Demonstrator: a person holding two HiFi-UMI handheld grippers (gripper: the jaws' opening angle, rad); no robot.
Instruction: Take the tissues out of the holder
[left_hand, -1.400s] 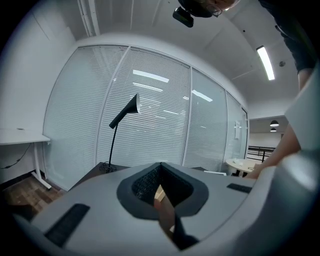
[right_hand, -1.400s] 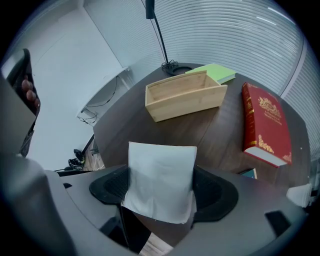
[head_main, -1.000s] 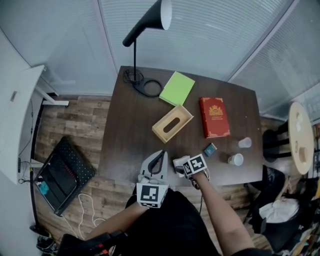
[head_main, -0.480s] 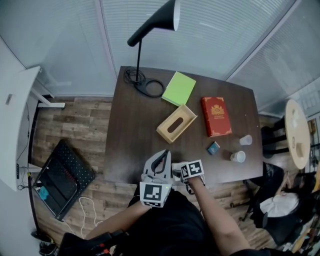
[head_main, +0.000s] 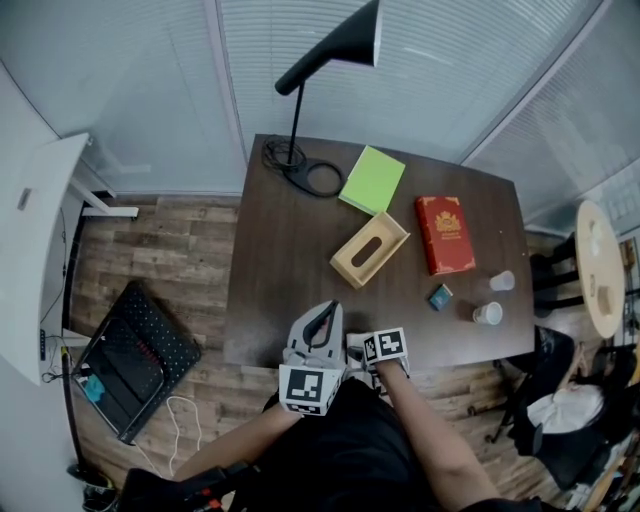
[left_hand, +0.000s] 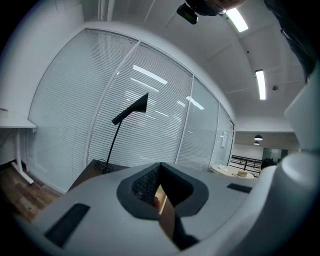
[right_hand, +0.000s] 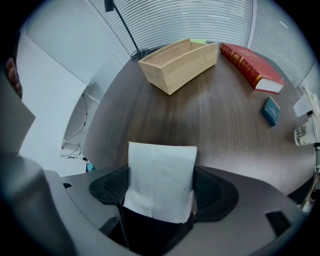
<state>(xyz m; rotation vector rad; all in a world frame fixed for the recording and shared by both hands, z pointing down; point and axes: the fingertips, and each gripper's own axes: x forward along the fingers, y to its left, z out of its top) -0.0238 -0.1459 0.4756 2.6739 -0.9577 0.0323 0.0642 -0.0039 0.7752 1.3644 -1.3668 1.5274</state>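
Note:
The wooden tissue holder (head_main: 368, 250) lies on the dark table (head_main: 290, 270), its slot empty as far as I can see; it also shows in the right gripper view (right_hand: 177, 62). My right gripper (head_main: 364, 348) hangs over the table's near edge, pointing steeply down, shut on a folded white stack of tissues (right_hand: 161, 175) that fills the space between its jaws (right_hand: 161, 192). Beside it to the left, my left gripper (head_main: 321, 314) points level across the table, its fingers meeting at the tips with nothing held (left_hand: 161, 192).
A green notebook (head_main: 372, 180) and a black lamp's base (head_main: 292, 155) sit at the back. A red book (head_main: 448, 234), a small blue box (head_main: 439, 296) and two cups (head_main: 488, 313) lie right of the holder. A laptop (head_main: 135, 355) is on the floor to the left.
Both grippers have drawn back from over the table toward its near edge. The right one still carries the tissues and has rolled; the holder stays in place.

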